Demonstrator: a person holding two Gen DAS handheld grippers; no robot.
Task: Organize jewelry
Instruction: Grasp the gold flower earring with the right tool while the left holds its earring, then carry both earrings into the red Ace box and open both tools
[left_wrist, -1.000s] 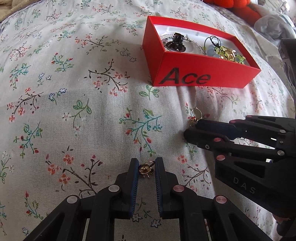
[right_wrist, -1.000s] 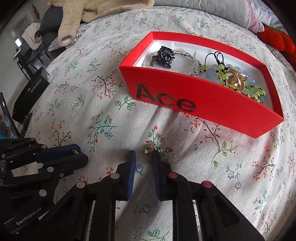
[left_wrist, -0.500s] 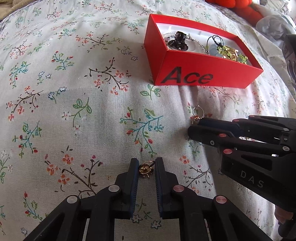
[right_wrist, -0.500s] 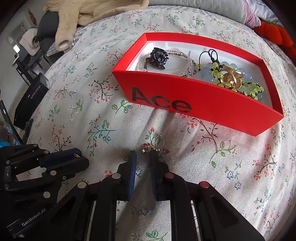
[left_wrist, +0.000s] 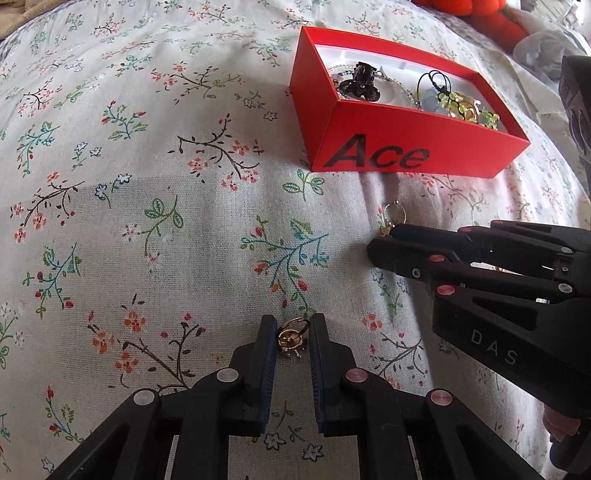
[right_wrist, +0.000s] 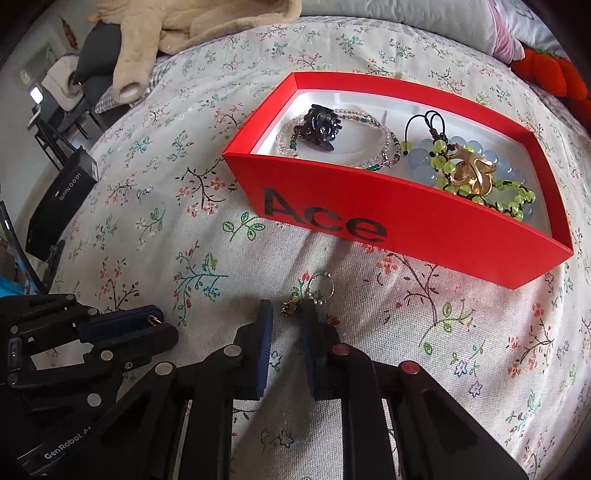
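A small gold ring (left_wrist: 291, 338) sits between the tips of my left gripper (left_wrist: 293, 332), which is shut on it just above the floral bedspread; it also peeks out in the right wrist view (right_wrist: 154, 319). A silver hoop earring with a gold charm (right_wrist: 314, 293) lies on the bedspread in front of the red "Ace" box (right_wrist: 388, 218). My right gripper (right_wrist: 286, 319) is open, its tips around the charm end of the earring. The box (left_wrist: 406, 155) holds a black hair claw (right_wrist: 319, 125), a bead bracelet (right_wrist: 373, 162) and green and blue beads (right_wrist: 476, 173).
The floral bedspread (left_wrist: 147, 184) covers the whole work area. A beige plush blanket (right_wrist: 184, 33) and a grey pillow (right_wrist: 399, 22) lie at the far side. An orange plush toy (right_wrist: 554, 70) is at the right. A black carton (right_wrist: 59, 199) stands beyond the bed's left edge.
The right gripper has moved forward toward the earring, and its tips now straddle the charm. The left gripper stays shut on the gold ring, about where it was.
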